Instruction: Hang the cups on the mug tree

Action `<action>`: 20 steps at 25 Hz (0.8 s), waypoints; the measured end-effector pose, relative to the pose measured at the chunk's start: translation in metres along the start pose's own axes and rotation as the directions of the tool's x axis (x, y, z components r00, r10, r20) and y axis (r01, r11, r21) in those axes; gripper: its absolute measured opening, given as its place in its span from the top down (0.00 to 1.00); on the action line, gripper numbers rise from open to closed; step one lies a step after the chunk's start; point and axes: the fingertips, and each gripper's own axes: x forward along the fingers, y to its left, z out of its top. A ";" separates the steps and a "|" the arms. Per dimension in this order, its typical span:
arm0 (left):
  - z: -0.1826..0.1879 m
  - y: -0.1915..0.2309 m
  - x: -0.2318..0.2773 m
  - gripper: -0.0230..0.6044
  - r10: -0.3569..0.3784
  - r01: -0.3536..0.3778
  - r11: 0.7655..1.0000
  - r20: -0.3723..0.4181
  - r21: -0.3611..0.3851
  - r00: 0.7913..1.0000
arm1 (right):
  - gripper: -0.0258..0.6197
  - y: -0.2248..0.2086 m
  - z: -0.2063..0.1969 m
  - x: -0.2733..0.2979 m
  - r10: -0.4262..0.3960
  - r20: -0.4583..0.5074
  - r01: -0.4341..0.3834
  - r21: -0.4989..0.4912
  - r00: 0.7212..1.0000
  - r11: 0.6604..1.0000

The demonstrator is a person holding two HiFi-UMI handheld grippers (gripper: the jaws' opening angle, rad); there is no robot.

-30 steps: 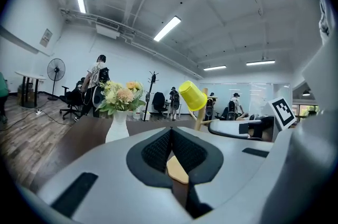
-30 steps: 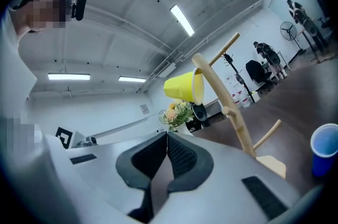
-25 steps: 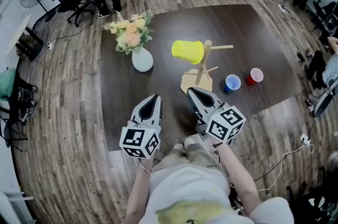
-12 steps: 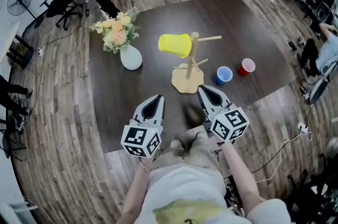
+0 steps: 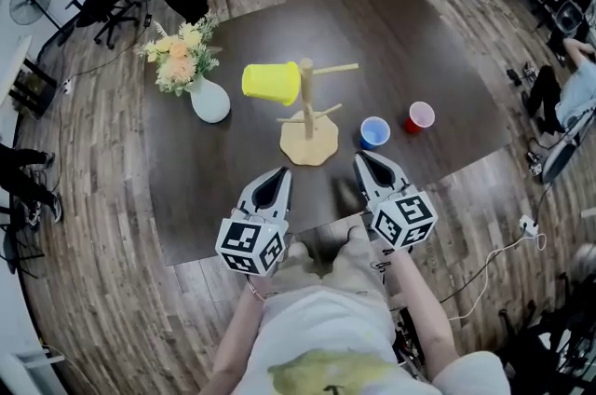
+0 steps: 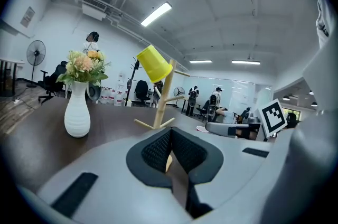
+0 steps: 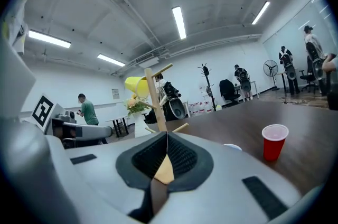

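Note:
A wooden mug tree (image 5: 306, 109) stands mid-table with a yellow cup (image 5: 270, 82) hung on its upper left peg. The tree (image 6: 161, 96) and its yellow cup (image 6: 154, 63) also show in the left gripper view. To the tree's right, a blue cup (image 5: 374, 131) and a red cup (image 5: 420, 116) stand on the dark table (image 5: 419, 39). My left gripper (image 5: 276, 175) and right gripper (image 5: 363, 160) hover side by side over the table's near edge, both shut and empty. The right gripper view shows the red cup (image 7: 274, 140) ahead at right and the tree (image 7: 156, 101) straight ahead.
A white vase of flowers (image 5: 207, 97) stands left of the tree. Office chairs, a floor fan (image 5: 28, 2) and people stand around the table on the wood floor. A cable (image 5: 503, 263) lies on the floor at the right.
The view has swung so the table, tree and cups sit lower and further left in frame. Both grippers keep their place near the table's front edge, still shut.

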 end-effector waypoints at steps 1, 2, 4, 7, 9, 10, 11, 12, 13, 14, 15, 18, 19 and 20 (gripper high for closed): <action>-0.002 -0.005 0.005 0.93 0.005 -0.005 1.000 -0.003 -0.005 1.000 | 0.92 -0.008 -0.002 -0.002 -0.002 -0.011 0.002 -0.010 1.000 1.000; -0.005 -0.009 0.010 0.93 0.011 -0.011 1.000 -0.006 -0.010 1.000 | 0.92 -0.016 -0.004 -0.004 -0.002 -0.024 0.001 -0.022 1.000 1.000; -0.008 -0.018 0.019 0.93 0.025 -0.025 0.999 -0.008 -0.021 1.000 | 0.92 -0.031 -0.008 -0.006 0.000 -0.051 -0.002 -0.044 0.999 0.999; -0.014 -0.029 0.032 0.93 0.051 -0.051 0.998 -0.012 -0.040 0.999 | 0.92 -0.053 -0.015 -0.010 0.003 -0.085 -0.009 -0.068 0.996 0.998; -0.018 -0.036 0.038 0.93 0.073 -0.074 0.996 -0.015 -0.052 0.997 | 0.92 -0.066 -0.018 -0.011 0.008 -0.101 -0.016 -0.077 0.995 0.997; -0.019 -0.040 0.042 0.93 0.084 -0.085 0.995 -0.015 -0.057 0.996 | 0.92 -0.071 -0.019 -0.011 0.012 -0.106 -0.020 -0.083 0.994 0.996; -0.021 -0.043 0.045 0.93 0.095 -0.096 0.993 -0.014 -0.062 0.995 | 0.92 -0.077 -0.019 -0.011 0.016 -0.109 -0.026 -0.090 0.994 0.996; -0.023 -0.046 0.049 0.93 0.105 -0.106 0.992 -0.013 -0.065 0.994 | 0.92 -0.082 -0.020 -0.011 0.024 -0.113 -0.035 -0.096 0.993 0.995; -0.025 -0.049 0.054 0.93 0.115 -0.116 0.991 -0.013 -0.069 0.993 | 0.92 -0.086 -0.022 -0.011 0.036 -0.120 -0.048 -0.099 0.992 0.994; -0.028 -0.052 0.057 0.93 0.126 -0.127 0.989 -0.014 -0.073 0.992 | 0.92 -0.090 -0.025 -0.011 0.052 -0.129 -0.065 -0.098 0.990 0.993; -0.032 -0.056 0.061 0.93 0.137 -0.138 0.987 -0.015 -0.077 0.990 | 0.92 -0.094 -0.029 -0.012 0.070 -0.139 -0.083 -0.094 0.988 0.992; -0.041 -0.065 0.070 0.93 0.169 -0.170 0.981 -0.018 -0.088 0.985 | 0.92 -0.104 -0.038 -0.013 0.110 -0.165 -0.126 -0.089 0.980 0.988; -0.043 -0.068 0.073 0.93 0.179 -0.180 0.979 -0.019 -0.091 0.984 | 0.92 -0.107 -0.041 -0.013 0.119 -0.172 -0.136 -0.091 0.978 0.986; -0.045 -0.069 0.076 0.93 0.189 -0.190 0.977 -0.020 -0.096 0.982 | 0.92 -0.110 -0.043 -0.012 0.129 -0.179 -0.147 -0.093 0.975 0.985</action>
